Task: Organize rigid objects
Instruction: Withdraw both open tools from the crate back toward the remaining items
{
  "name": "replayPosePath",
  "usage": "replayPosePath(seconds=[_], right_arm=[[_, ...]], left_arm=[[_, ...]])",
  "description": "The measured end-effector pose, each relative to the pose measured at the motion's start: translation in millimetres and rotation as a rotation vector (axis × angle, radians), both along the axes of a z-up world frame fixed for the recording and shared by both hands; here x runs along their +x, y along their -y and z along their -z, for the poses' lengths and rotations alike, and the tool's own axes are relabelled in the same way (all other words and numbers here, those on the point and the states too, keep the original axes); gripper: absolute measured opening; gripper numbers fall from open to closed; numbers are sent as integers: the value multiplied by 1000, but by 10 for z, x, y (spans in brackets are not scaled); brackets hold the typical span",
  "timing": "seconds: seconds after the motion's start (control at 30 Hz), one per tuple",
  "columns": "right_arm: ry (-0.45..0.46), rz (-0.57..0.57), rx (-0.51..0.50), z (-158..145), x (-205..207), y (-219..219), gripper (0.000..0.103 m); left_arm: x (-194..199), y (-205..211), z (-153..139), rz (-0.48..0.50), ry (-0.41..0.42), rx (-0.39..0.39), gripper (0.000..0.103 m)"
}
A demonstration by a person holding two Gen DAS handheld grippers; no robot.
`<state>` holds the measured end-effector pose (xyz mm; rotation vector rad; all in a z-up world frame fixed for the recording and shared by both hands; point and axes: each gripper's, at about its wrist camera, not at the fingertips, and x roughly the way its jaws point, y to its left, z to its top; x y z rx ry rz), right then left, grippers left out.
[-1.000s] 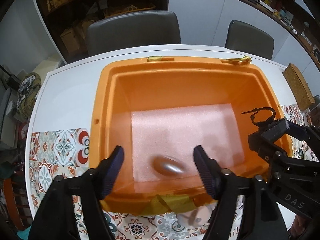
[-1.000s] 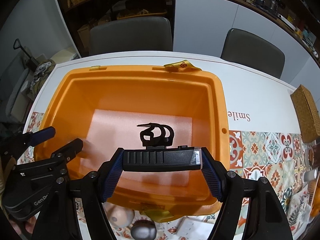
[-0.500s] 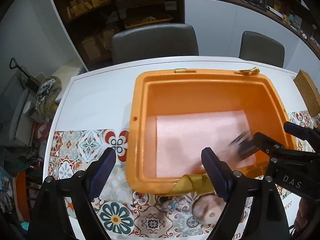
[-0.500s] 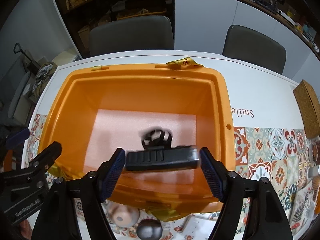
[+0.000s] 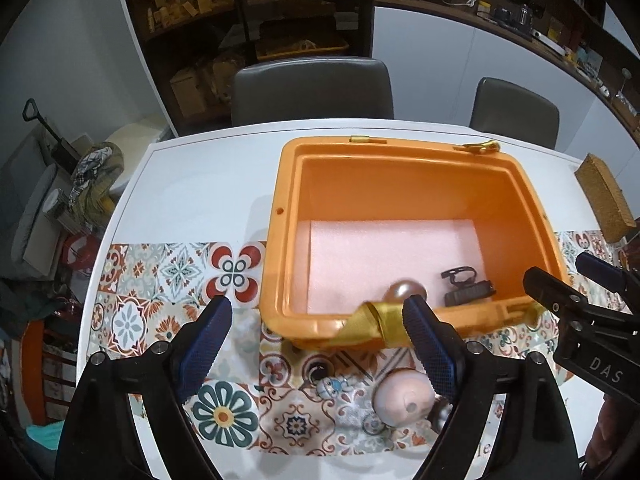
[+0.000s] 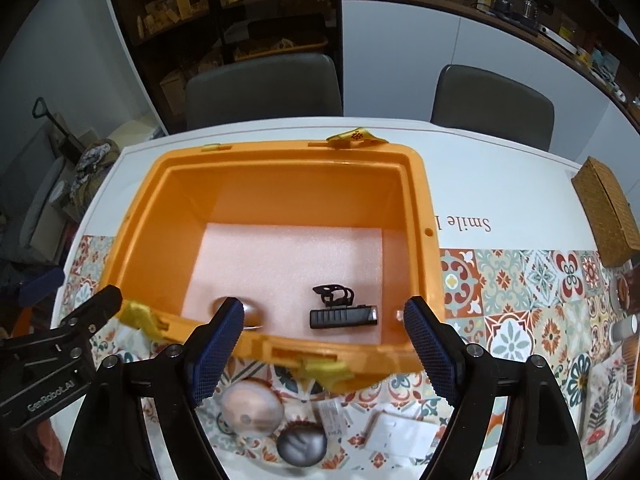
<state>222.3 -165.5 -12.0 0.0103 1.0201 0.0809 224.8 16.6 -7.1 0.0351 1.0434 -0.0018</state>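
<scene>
both claws now hang wide and empty above the near rim of the orange bin (image 6: 416,184). left gripper (image 5: 316,344) has let go its silvery egg (image 5: 404,290); right gripper (image 6: 322,344) its black bike light (image 6: 343,317). both lie inside, two items sorted.

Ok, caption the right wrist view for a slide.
Open right gripper above orange bin holding a black bike light, metallic egg; more eggs wait outside.

Black left gripper (image 5: 318,342), blue ribbed jaws, silver screws, white lettering, perhaps "DAS"
</scene>
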Motion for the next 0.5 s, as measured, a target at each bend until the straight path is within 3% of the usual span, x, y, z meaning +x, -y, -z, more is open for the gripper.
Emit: replayPosePath(seconds=[0.5], right_arm=[[111, -5, 3, -223, -558, 58, 82]], left_arm=[[-407, 73, -119, 17, 37, -23, 94]])
